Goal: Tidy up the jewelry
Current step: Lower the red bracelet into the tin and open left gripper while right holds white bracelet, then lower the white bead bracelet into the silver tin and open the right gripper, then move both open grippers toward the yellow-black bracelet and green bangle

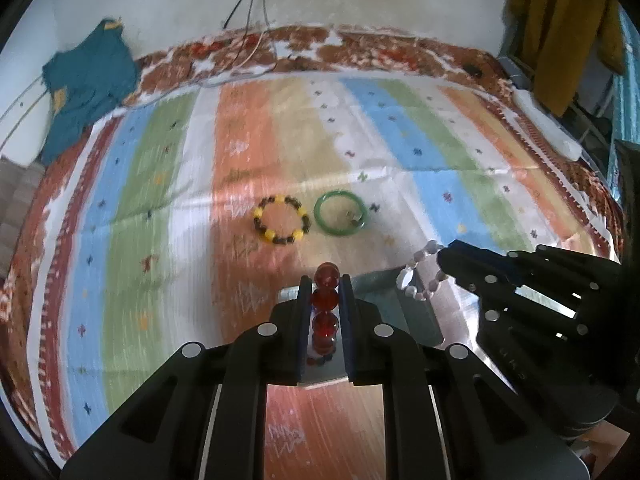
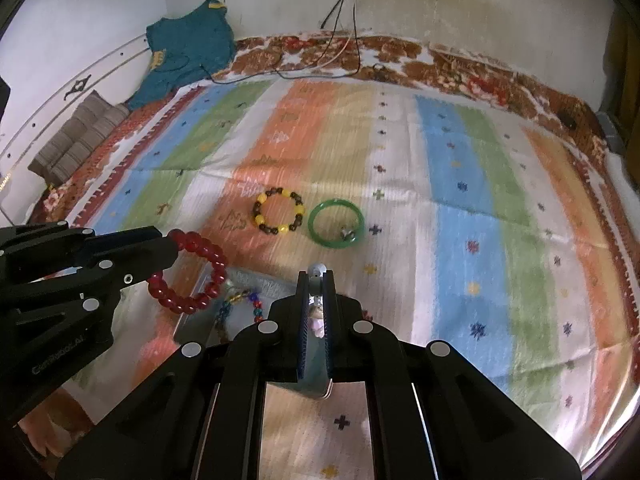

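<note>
Here the striped cloth [image 2: 460, 184] spreads wide over a bed, its patterned brown border [image 2: 400, 54] running along the far wall and curving down both sides. Most of the cloth lies bare: broad open stripes to the left, right and far side of the jewelry, with only cables [image 2: 344, 20] trailing at the far edge and a teal garment [image 2: 188, 48] heaped in the far left corner.

Two bracelets lie flat on the cloth, just beside each other and not touching: one yellow-and-dark beaded bracelet [image 2: 279, 213] and, to its right, one green bangle [image 2: 337, 222] with a small metallic piece resting inside its ring.

Two more are held up. The left hand-held gripper [image 1: 326, 280] is clamped on one red beaded bracelet [image 2: 188, 270], whose loop hangs out beside its fingers in the right wrist view. The right hand-held gripper [image 2: 317, 276] is pinched tight on one pale beaded bracelet [image 1: 420, 276], seen as a whitish loop in the left wrist view.

Beneath the two grippers sits one shiny tray [image 2: 208, 320], close to the near edge, holding a multicoloured bead string [image 2: 246, 300]; its exact count of pieces is too blurred to tell.
</note>
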`<state>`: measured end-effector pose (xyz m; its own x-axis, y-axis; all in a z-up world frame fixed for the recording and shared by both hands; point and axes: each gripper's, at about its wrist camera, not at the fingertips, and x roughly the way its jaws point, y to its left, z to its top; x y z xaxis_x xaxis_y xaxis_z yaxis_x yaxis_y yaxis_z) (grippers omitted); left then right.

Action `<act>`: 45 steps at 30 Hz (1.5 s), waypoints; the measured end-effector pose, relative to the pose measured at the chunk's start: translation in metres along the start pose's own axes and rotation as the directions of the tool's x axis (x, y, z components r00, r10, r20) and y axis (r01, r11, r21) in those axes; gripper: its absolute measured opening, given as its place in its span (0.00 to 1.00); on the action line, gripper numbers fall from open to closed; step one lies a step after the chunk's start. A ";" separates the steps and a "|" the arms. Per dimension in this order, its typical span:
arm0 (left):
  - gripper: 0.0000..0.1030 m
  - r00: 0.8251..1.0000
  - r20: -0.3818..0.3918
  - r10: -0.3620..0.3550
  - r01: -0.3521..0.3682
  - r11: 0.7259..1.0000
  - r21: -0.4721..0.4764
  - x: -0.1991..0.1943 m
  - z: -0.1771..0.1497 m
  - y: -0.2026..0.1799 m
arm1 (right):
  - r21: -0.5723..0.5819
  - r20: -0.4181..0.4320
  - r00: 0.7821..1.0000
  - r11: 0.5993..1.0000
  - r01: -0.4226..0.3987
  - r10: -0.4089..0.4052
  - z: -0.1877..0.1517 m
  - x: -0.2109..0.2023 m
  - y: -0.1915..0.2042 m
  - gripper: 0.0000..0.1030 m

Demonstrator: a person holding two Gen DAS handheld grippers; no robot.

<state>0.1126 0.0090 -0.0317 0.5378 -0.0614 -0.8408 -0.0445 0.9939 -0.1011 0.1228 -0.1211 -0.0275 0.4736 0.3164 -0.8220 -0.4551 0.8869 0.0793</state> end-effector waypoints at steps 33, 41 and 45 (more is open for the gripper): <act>0.57 0.993 -0.067 0.093 -0.102 0.986 -0.131 0.031 0.012 0.041 | 0.068 -0.119 0.988 0.992 0.110 -0.101 0.016 0.046 -0.029 0.61; 0.61 0.987 -0.090 0.132 -0.141 0.985 -0.103 0.046 0.020 0.044 | 0.086 -0.131 0.986 0.990 0.113 -0.102 0.026 0.054 -0.036 0.67; 0.61 0.983 -0.105 0.152 -0.163 0.981 -0.102 0.054 0.022 0.050 | 0.102 -0.142 0.986 0.990 0.098 -0.083 0.031 0.061 -0.037 0.67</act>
<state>0.1577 0.0573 -0.0703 0.4336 0.0813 -0.8975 -0.2169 0.9761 -0.0164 0.1925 -0.1242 -0.0633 0.3978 0.1906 -0.8974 -0.3271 0.9434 0.0554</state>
